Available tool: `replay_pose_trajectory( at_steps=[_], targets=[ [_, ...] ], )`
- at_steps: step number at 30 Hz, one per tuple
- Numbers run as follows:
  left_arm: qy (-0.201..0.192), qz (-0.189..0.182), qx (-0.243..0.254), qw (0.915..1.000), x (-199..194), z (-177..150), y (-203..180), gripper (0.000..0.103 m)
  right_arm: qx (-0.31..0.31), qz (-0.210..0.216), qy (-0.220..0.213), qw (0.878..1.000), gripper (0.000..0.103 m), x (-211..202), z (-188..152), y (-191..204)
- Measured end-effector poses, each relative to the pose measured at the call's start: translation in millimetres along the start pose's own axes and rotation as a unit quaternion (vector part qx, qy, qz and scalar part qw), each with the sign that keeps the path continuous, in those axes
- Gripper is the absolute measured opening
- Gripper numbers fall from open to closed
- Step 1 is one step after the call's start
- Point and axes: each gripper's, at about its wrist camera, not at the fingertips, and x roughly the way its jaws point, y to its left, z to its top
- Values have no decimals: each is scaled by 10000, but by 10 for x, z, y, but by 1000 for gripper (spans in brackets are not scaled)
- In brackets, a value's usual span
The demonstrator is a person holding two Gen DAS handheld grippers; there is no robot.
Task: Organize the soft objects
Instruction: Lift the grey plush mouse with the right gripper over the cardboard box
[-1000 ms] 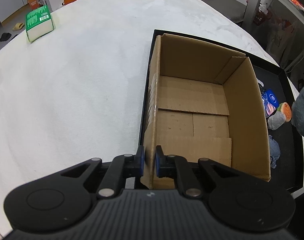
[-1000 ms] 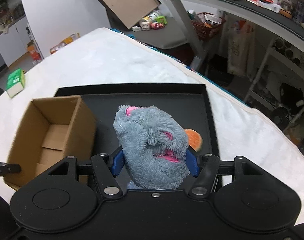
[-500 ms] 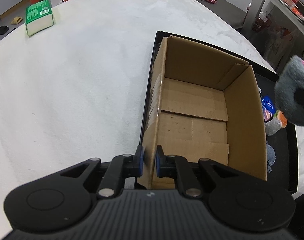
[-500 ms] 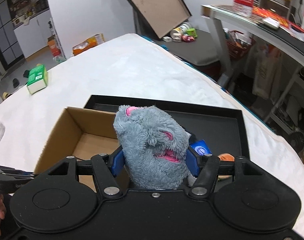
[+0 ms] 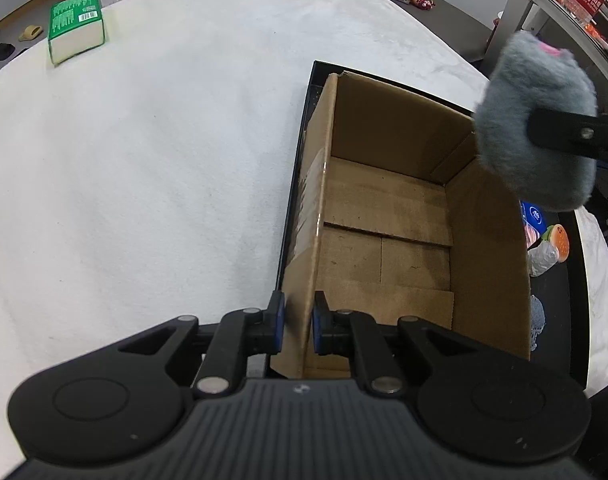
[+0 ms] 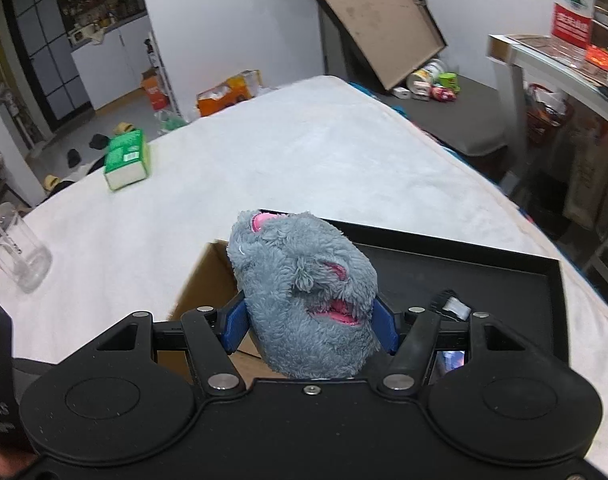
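An open, empty cardboard box (image 5: 388, 216) stands in a black tray (image 5: 576, 280) on a white cloth. My left gripper (image 5: 297, 322) is shut on the box's near left wall. My right gripper (image 6: 310, 318) is shut on a grey plush toy with pink ears (image 6: 304, 296). In the left wrist view the plush toy (image 5: 536, 120) hangs above the box's far right corner. The box (image 6: 208, 280) shows below the plush toy in the right wrist view. A small burger-like soft toy (image 5: 552, 246) and a blue item (image 5: 534, 214) lie in the tray right of the box.
A green tissue pack (image 5: 76, 28) lies at the far left of the cloth and shows in the right wrist view (image 6: 126, 158). A clear glass mug (image 6: 18, 252) stands at the left edge. Shelves and clutter lie beyond the table at right.
My right gripper has carried the grey plush toy up and leftward from the tray to over the box's far right corner. My left gripper keeps its hold on the box wall.
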Motion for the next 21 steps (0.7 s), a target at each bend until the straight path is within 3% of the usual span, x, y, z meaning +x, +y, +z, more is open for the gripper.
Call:
replay_pose_trajectory(
  at_steps=[21],
  targets=[
    [-61, 3, -127, 9999, -27, -17, 27, 12, 646, 635, 808, 9926, 62, 366, -218, 109]
  ],
)
